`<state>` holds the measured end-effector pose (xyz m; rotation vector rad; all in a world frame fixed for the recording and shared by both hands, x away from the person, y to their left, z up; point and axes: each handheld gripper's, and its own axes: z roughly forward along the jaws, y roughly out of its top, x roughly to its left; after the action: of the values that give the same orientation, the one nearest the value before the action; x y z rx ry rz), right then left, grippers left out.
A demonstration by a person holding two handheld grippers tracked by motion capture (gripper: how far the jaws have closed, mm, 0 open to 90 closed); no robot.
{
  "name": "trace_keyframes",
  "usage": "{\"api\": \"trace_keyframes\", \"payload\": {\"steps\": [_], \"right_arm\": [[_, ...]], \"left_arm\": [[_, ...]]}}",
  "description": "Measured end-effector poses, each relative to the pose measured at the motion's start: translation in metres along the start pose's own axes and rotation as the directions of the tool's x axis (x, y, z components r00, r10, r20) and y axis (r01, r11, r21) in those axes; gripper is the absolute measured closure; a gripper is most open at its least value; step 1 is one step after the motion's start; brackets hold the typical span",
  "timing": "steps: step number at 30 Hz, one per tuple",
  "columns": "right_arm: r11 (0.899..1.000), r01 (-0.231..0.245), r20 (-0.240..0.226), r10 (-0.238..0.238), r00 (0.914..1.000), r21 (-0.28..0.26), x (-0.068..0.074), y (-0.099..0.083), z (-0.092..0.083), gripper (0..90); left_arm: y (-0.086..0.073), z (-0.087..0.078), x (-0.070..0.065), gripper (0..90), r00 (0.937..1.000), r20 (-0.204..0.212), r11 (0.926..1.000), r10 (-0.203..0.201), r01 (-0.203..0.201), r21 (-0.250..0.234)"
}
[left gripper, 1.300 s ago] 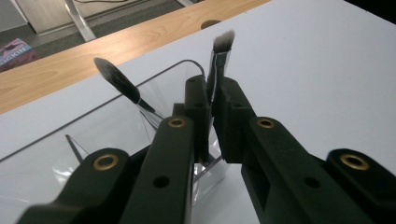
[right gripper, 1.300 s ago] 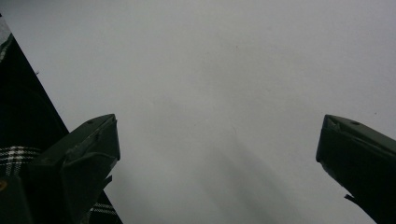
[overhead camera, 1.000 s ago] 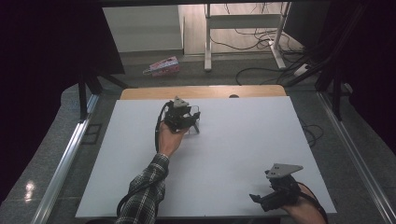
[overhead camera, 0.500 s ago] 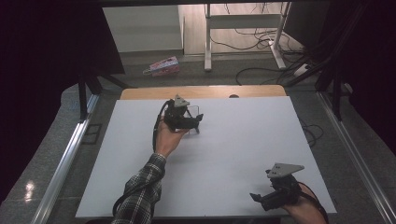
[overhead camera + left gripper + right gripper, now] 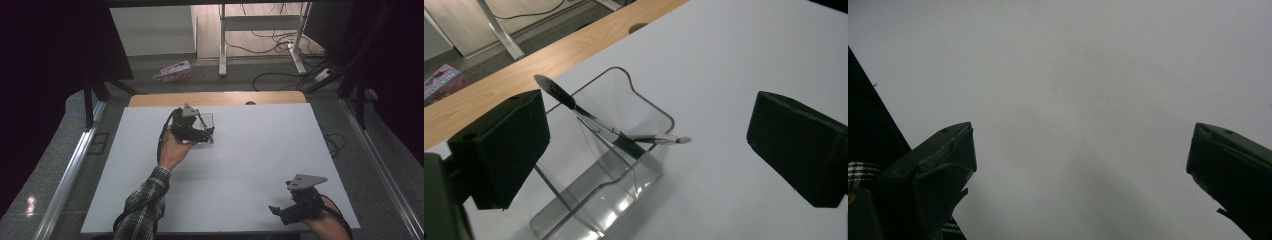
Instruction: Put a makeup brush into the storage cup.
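The left claw [image 5: 644, 150] stands with its two blocky, matt black jaws spread wide; they have just been opening, and nothing is pressed between the pads. Between and beyond the jaws sits a clear plastic holder [image 5: 624, 170], a glossy box with thin walls, a curved notch cut in its back wall and an inner divider. It rests on the smooth white table [image 5: 749, 60] near the pale wooden strip [image 5: 574, 45] along the far edge. Two slim implements lean inside it: a dark-handled brush with a flat oval head [image 5: 551, 90] rising above the rim, and a thin silvery stick with a pale tip [image 5: 669, 140] lying over the front wall. In the high view the right claw [image 5: 280, 212] rests low at the table's near right corner, well apart from the holder; its jaws stand wide open over bare white surface, gripping nothing.
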<state>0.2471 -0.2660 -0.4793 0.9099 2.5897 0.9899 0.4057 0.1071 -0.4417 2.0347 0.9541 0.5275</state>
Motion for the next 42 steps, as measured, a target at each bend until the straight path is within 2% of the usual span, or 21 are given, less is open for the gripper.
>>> {"api": "trace_keyframes", "payload": {"steps": [4,16,26,36,42], "right_arm": [[1.000,0.006,0.002,-0.006,1.0000,0.004,0.000,0.000,0.000,0.0],[1.000,0.007,0.006,-0.007,1.0000,0.003,0.000,0.000,0.000,0.0],[1.000,0.010,0.008,-0.010,0.9999,0.007,0.000,0.000,0.001,0.0],[1.000,0.011,0.010,-0.011,0.9999,0.008,0.000,0.000,0.000,0.0],[1.000,0.008,0.012,-0.008,0.9999,-0.001,0.000,0.000,0.000,0.0]], "left_arm": [[0.000,-0.005,-0.001,1.7,0.9997,0.002,0.9996,0.025,-0.025,0.011],[-0.010,-0.013,-0.001,0.1,0.9998,0.011,0.9994,0.017,-0.017,0.029],[-0.021,-0.030,0.004,0.0,0.9999,0.001,0.9997,0.014,-0.014,0.019],[-0.026,-0.039,0.000,0.0,0.9986,0.008,0.9984,0.052,-0.052,0.019],[-0.030,-0.043,-0.001,0.0,0.9987,0.015,0.9987,0.048,-0.048,0.016]]}}
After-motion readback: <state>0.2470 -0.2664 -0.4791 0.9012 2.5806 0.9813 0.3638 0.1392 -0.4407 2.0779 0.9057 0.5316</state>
